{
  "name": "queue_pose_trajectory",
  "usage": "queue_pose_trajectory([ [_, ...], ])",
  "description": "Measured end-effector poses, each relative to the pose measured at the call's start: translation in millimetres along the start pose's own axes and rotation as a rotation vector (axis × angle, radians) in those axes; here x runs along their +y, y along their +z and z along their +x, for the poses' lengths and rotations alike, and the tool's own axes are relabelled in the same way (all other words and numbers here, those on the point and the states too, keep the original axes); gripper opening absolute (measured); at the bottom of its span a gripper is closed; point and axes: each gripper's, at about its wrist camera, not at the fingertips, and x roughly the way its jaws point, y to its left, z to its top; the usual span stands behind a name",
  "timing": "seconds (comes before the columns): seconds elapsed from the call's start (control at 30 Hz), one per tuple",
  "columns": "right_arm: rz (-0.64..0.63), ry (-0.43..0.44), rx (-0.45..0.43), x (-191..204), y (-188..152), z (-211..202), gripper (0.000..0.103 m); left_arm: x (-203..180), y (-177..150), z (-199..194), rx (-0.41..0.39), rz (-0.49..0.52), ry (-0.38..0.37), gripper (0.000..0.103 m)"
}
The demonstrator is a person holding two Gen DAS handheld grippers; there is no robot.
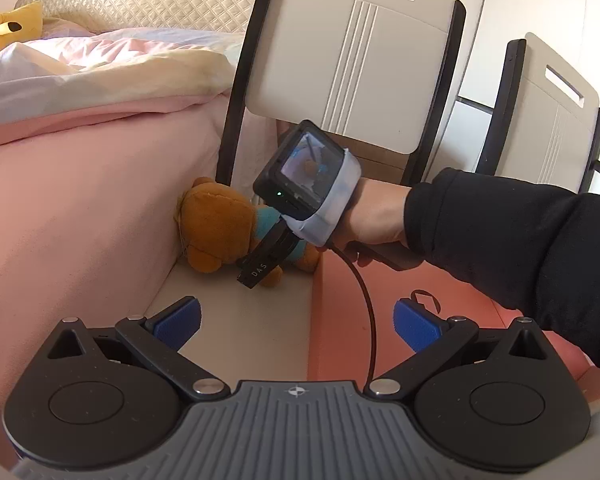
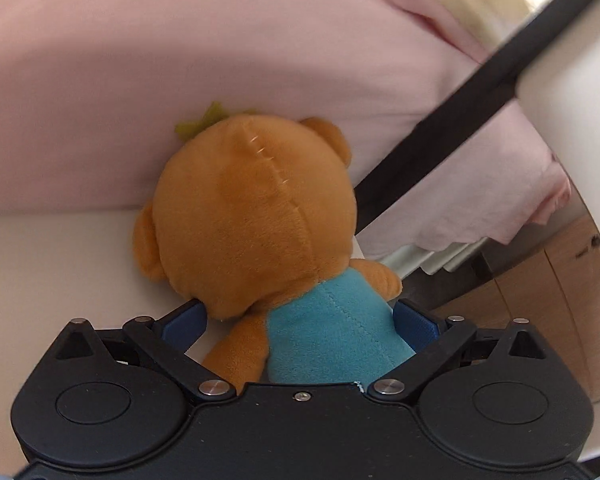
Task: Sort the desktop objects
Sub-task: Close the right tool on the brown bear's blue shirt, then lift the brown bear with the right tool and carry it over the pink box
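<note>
A brown teddy bear in a teal shirt (image 2: 260,232) lies on a white desk surface (image 2: 60,256) against the pink bed side. My right gripper (image 2: 300,320) is wide open, its blue pads on either side of the bear's body, the left pad touching under its head. In the left wrist view the same bear (image 1: 220,228) sits at the far end of the white surface (image 1: 244,332), with the right gripper (image 1: 260,268) reaching onto it. My left gripper (image 1: 296,320) is open and empty, well back from the bear.
A pink bed (image 1: 68,208) runs along the left, with a yellow Pikachu plush (image 1: 4,32) at its head. Two white chairs with black frames (image 1: 352,52) (image 1: 548,116) stand behind. A pink mat (image 1: 420,308) lies right of the white surface.
</note>
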Motion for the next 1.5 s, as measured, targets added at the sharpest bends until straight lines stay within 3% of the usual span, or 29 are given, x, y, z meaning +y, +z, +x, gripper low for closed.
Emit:
queue_pose_trajectory([
  [0.23, -0.023, -0.005, 0.051, 4.6, 1.8, 9.7, 0.098, -1.1, -2.9, 2.4, 0.011, -0.003, -0.018, 0.103],
  [0.37, -0.037, -0.007, 0.08, 7.2, 2.9, 15.2, 0.083, 0.2, -4.7, 4.6, 0.018, -0.012, -0.018, 0.103],
  [0.57, -0.004, -0.001, 0.094, 12.9, 3.1, -8.7, 0.069, -5.4, -10.6, 5.9, 0.031, -0.008, -0.013, 0.103],
  [1.03, 0.033, -0.123, 0.041, 15.2, -10.7, -122.3, 0.069, -33.7, -24.4, -2.5, 0.018, 0.056, -0.038, 0.103],
  [1.5, 0.133, -0.247, 0.07, -8.0, -72.8, -232.4, 0.069, -55.7, -26.4, 1.5, -0.003, 0.099, 0.019, 0.103],
])
